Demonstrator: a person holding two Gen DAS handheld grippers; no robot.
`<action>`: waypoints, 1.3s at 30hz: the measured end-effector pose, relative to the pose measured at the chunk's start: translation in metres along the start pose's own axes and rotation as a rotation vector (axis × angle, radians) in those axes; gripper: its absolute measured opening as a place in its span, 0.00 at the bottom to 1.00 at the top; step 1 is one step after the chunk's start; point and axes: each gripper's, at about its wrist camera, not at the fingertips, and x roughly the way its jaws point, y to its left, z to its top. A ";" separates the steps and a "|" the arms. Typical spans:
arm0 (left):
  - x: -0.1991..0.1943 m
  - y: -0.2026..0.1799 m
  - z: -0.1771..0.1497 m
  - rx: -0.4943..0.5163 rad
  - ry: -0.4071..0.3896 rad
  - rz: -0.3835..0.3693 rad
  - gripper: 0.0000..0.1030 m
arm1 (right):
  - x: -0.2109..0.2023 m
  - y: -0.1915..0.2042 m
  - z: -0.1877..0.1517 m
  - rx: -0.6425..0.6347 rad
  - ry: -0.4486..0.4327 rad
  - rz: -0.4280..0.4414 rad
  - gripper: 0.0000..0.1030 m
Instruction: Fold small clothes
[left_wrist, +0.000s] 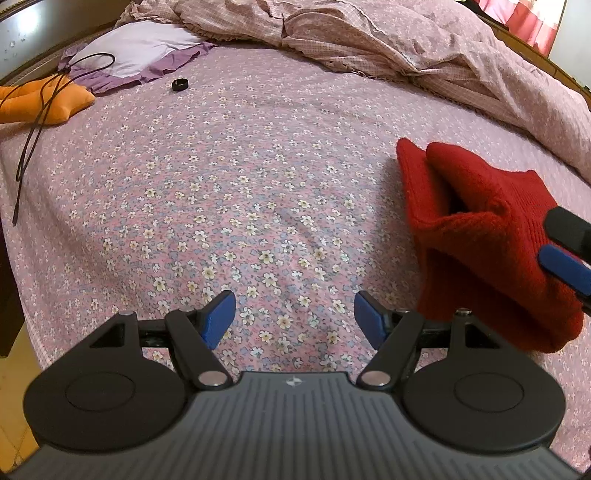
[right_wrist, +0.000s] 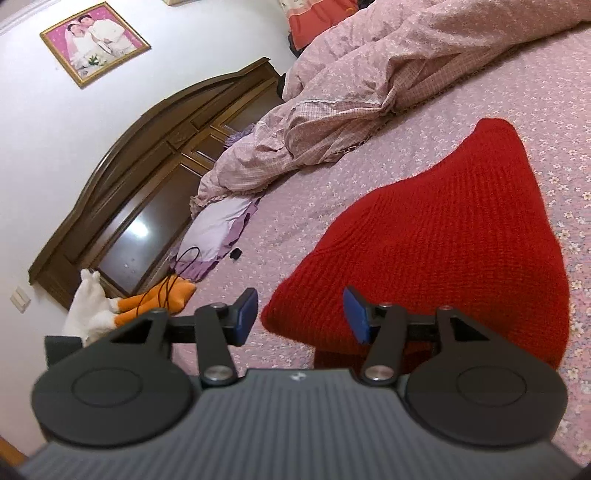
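2 tools work over the floral bed (left_wrist: 229, 192): the left tool (left_wrist: 294, 320) hovers with fingers apart over bare sheet, while the right tool (right_wrist: 300, 314), fingers spread, reaches the red knit garment (right_wrist: 436, 236) lying bunched beside it, whose near edge the tool's body hides.

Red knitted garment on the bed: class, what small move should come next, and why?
Probably close the right hand-held gripper on the near edge of the red knitted garment. Its jaws stand open at that edge with nothing gripped, and the left hand-held gripper is open over bare bedsheet.
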 end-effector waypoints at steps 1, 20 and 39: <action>-0.001 -0.001 0.000 0.004 -0.002 0.001 0.73 | -0.002 0.000 0.001 0.000 0.001 0.004 0.54; -0.028 -0.045 0.033 0.090 -0.078 -0.115 0.73 | -0.066 -0.042 0.025 0.019 -0.184 -0.173 0.61; -0.005 -0.108 0.060 0.160 -0.115 -0.250 0.73 | -0.059 -0.092 0.005 0.116 -0.145 -0.286 0.62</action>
